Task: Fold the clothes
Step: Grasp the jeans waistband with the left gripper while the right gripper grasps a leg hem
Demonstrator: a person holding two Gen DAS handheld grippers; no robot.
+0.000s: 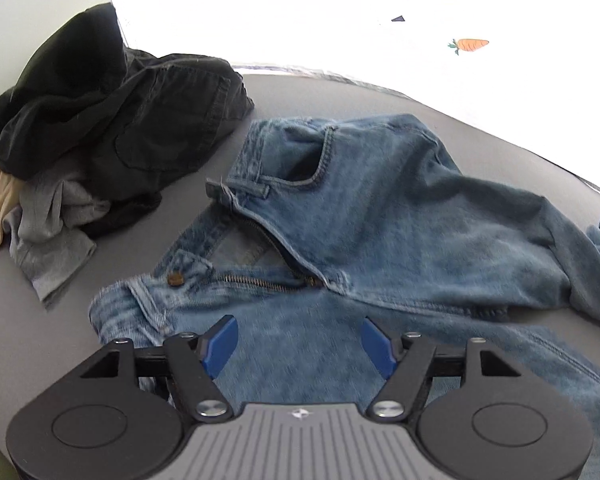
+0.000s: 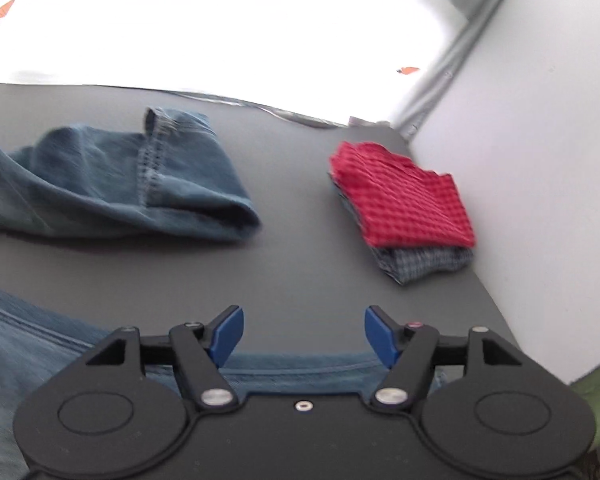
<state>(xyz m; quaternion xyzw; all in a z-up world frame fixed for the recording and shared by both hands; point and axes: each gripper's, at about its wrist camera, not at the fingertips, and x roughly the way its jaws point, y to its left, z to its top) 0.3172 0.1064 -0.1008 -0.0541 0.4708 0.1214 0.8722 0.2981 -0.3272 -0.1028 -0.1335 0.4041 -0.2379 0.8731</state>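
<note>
Blue jeans (image 1: pixel 380 216) lie spread on the grey table (image 1: pixel 52 340), fly unzipped, waistband toward the dark clothes pile (image 1: pixel 112 128) at the left; one leg end (image 2: pixel 148 184) lies folded back further right. Left gripper (image 1: pixel 298 334) hangs over the denim, jaws wide, holding nothing. Right gripper (image 2: pixel 304 330) likewise wide and empty, above bare table. Folded red checked cloth (image 2: pixel 404 196) tops a stack near the wall (image 2: pixel 520 160)
</note>
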